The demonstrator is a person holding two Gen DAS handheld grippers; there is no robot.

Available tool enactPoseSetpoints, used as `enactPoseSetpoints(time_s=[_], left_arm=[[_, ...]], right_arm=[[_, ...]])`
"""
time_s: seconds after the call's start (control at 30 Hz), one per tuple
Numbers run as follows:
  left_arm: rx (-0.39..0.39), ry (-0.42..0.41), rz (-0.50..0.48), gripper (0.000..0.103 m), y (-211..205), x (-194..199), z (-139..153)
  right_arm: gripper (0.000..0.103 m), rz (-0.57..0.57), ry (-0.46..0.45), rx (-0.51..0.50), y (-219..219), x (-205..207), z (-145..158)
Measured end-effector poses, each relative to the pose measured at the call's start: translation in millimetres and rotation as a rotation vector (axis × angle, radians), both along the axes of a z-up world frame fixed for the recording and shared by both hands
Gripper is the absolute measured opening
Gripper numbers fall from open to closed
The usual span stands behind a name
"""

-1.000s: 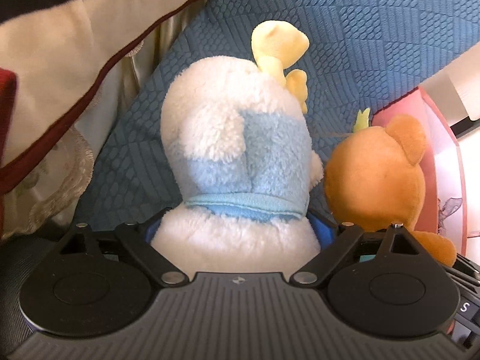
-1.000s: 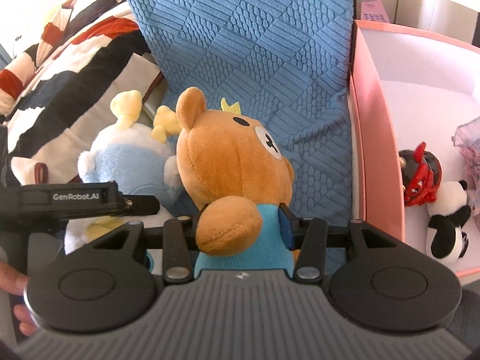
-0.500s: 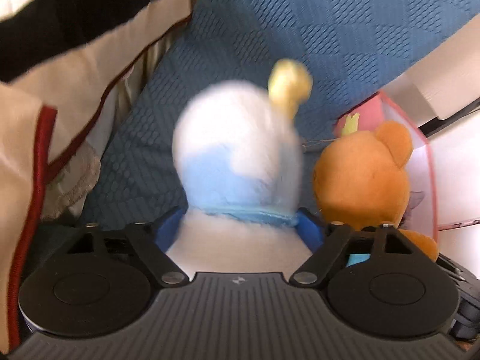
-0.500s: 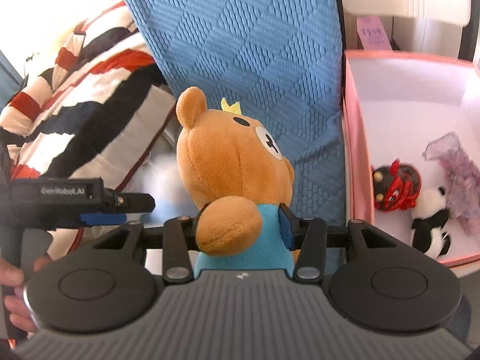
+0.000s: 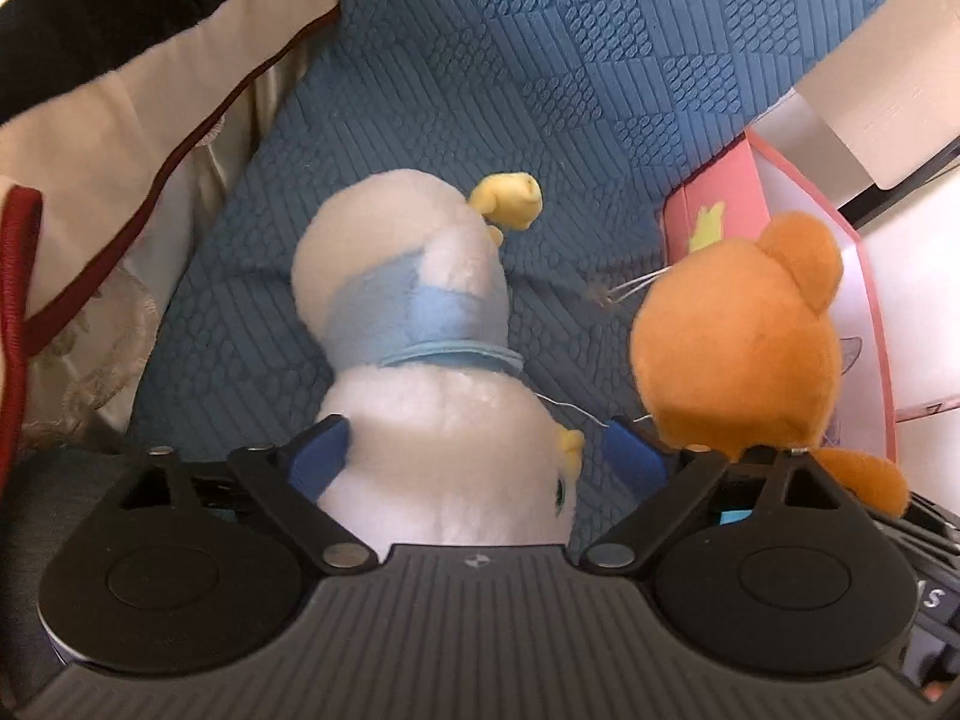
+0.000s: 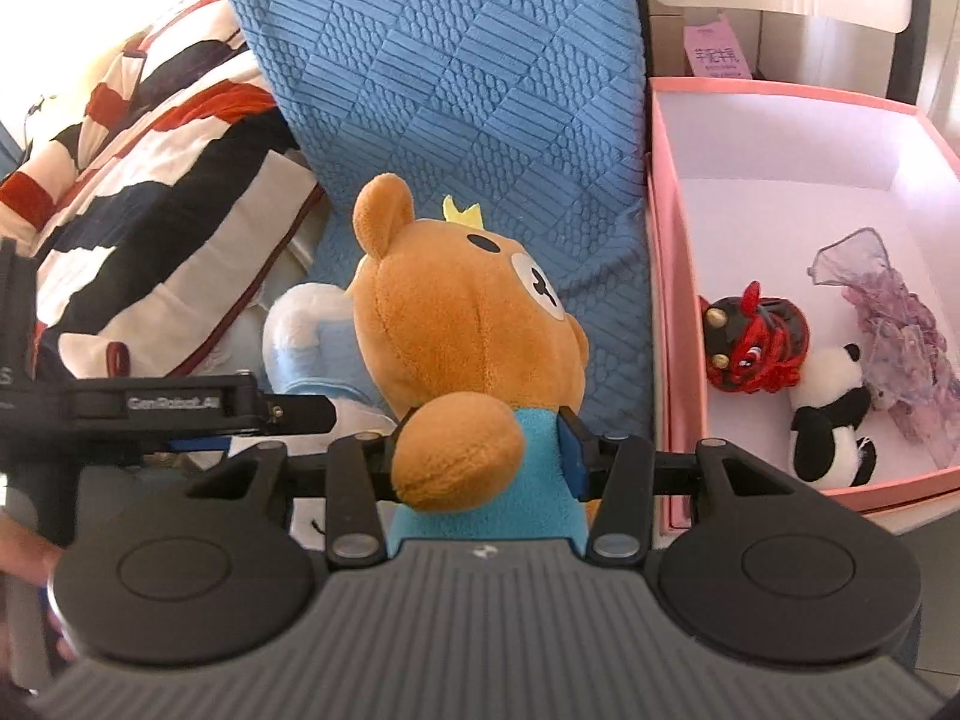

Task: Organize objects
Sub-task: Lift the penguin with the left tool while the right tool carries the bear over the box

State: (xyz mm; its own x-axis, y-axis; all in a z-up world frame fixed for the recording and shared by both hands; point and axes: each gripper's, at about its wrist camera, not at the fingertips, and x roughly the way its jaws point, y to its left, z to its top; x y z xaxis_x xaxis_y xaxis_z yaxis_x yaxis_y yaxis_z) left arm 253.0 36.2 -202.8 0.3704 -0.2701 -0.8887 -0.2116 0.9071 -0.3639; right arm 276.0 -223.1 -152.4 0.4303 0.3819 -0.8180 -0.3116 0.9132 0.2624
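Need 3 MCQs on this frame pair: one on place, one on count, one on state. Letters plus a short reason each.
1. Where is the pink box relative to the bear plush in the right wrist view?
A. to its left
B. to its right
C. under it

2. How many items lie in the box?
A. one
B. three
C. five

3. What is the right gripper doing?
A. shut on the bear plush
B. open and holding nothing
C. shut on the striped blanket

Key:
1 B, the box wall stands right of the bear.
2 B, a red-and-black toy, a panda plush and a purple mesh pouch.
3 A, its blue pads clamp the bear's body.
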Motion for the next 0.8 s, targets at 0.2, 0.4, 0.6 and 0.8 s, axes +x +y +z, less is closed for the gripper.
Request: enactPoseSetpoints(time_s=[0.2, 0.4, 0.6, 0.8], left_arm=[[0.02, -0.001, 0.008, 0.101, -3, 12, -23], [0.048, 0.027, -0.014, 0.103, -12, 19, -44], [0.028, 0.045, 0.011, 0.103, -12, 28, -59], [-0.034, 0.086, 0.016, 0.103, -16, 40, -80]], right_arm=[[0.049, -0.016, -0.019, -0.015, -7, 1, 0], [0.049, -0.03, -0.003, -0.023, -9, 2, -7], [0.049, -0.03, 0.015, -0.024, -9, 4, -14], [0.049, -0.032, 0.023, -0.025, -7, 5, -16]])
